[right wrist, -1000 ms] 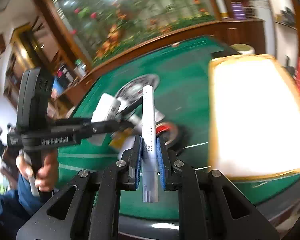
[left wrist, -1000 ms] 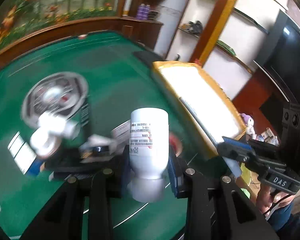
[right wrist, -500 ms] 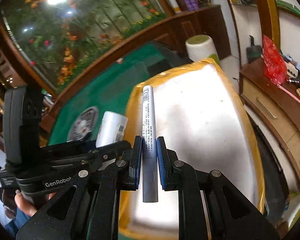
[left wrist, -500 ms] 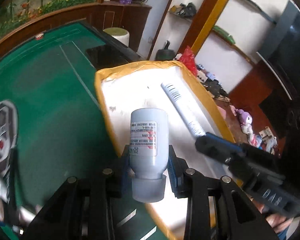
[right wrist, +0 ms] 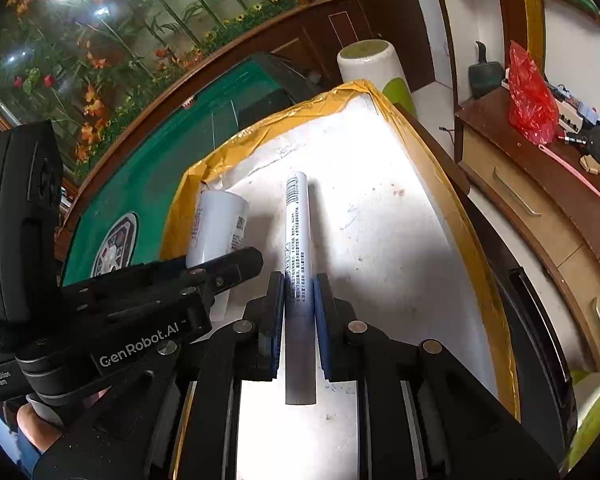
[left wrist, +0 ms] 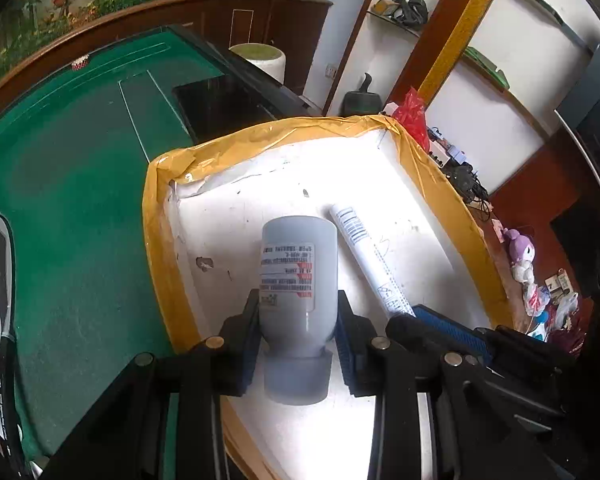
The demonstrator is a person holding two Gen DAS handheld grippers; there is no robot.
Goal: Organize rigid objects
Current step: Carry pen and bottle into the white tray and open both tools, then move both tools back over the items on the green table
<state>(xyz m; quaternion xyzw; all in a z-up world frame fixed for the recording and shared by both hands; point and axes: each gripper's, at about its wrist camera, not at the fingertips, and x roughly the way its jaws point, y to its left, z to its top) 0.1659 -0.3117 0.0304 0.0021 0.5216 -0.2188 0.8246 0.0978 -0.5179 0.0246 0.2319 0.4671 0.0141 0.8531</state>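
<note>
My left tongs [left wrist: 298, 330] are clenched on a white plastic bottle [left wrist: 299, 276], pads against its lower body just above the cap, which points back toward me. My right tongs [right wrist: 299, 312] are clamped tight on a slim white marker pen [right wrist: 298, 240], gripped low on the barrel with most of its length sticking out ahead. Both things hang over the open white box [left wrist: 452, 208] with the yellow-taped rim, which sits on the green desk [left wrist: 80, 200] near its right edge.

The bottle looks light and stiff, but its smooth round wall could twist in the pads; I judge the hold near the shoulder sound. The pen is rigid and thin, so it may swing about the pads if bumped, and it will roll once let go.

The box floor is bare and wide, with plenty of room for both. What I must watch is the taped rim at the near left corner, close beside the bottle, and my two tongs, which sit close side by side.
</note>
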